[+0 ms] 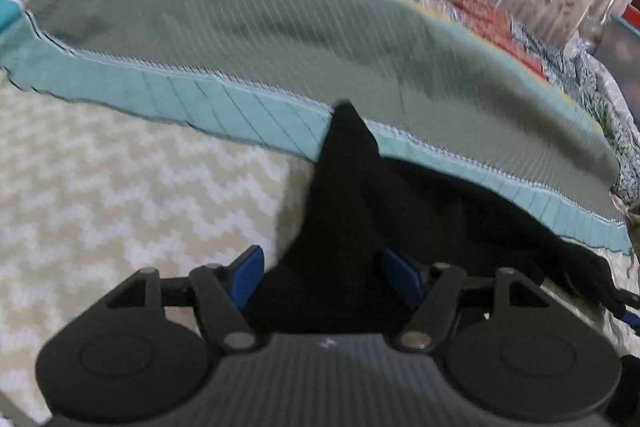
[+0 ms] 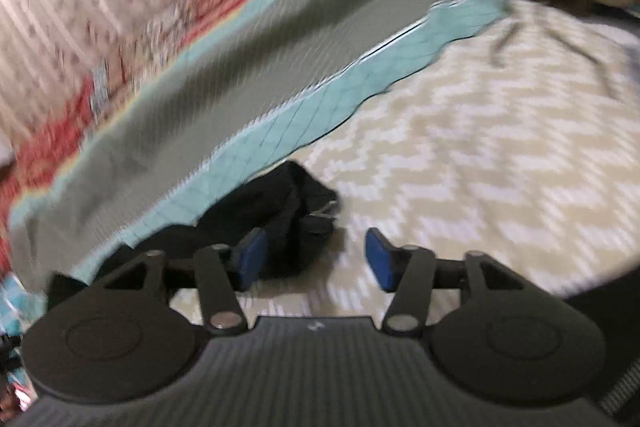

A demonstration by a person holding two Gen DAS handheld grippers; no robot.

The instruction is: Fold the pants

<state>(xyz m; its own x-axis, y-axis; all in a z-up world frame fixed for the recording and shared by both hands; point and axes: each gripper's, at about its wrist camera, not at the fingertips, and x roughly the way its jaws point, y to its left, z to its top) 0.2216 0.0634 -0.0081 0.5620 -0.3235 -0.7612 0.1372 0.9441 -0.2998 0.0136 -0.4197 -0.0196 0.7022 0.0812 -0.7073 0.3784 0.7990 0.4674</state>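
Left gripper [image 1: 322, 277] clamped on black pants [image 1: 348, 187], fabric bunched between blue pads [image 1: 249, 275]. Right gripper [image 2: 312, 259] spread wide, holding nothing, over chevron bedspread [image 2: 480, 147].

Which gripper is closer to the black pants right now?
Left. The left gripper has the black pants bunched between its jaws. The right gripper is open over the zigzag bedspread, with the pants just ahead and left of it.

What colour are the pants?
Black. The crumpled black fabric pants show best in the left wrist view.
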